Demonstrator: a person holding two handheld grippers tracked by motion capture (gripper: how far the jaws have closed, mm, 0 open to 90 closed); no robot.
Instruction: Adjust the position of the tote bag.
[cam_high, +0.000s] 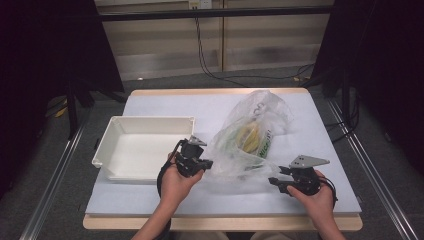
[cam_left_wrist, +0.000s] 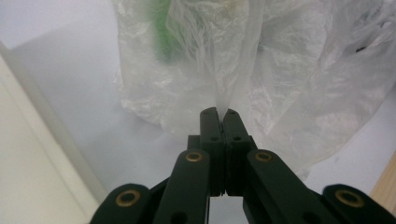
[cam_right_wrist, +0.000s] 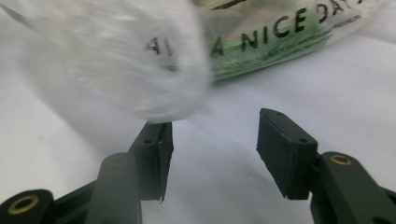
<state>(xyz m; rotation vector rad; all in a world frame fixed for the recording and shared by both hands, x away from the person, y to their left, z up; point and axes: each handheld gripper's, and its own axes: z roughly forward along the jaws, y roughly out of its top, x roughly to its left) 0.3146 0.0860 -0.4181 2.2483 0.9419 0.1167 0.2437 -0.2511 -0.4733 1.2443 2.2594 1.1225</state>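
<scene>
Far left on the desk (cam_high: 150, 102) sits a white tray (cam_high: 145, 131) — open side up, close to the near-left edge.

Just right of the tray, your left gripper (cam_left_wrist: 218, 114) has its jaws pressed together on a thin fold of the plastic bag (cam_high: 250, 137); in the left gripper view the film rises straight out from between the closed tips.

The bag lies crumpled on its side across the middle of the desk, mouth end toward you, with something yellow and green showing through the film and green and black lettering on its side.

Right of the bag, your right gripper (cam_right_wrist: 212, 140) has its jaws about halfway apart — nothing between the pads. A blurred lobe of the bag hangs just above its left pad (cam_right_wrist: 164, 154), bare desk below.
</scene>
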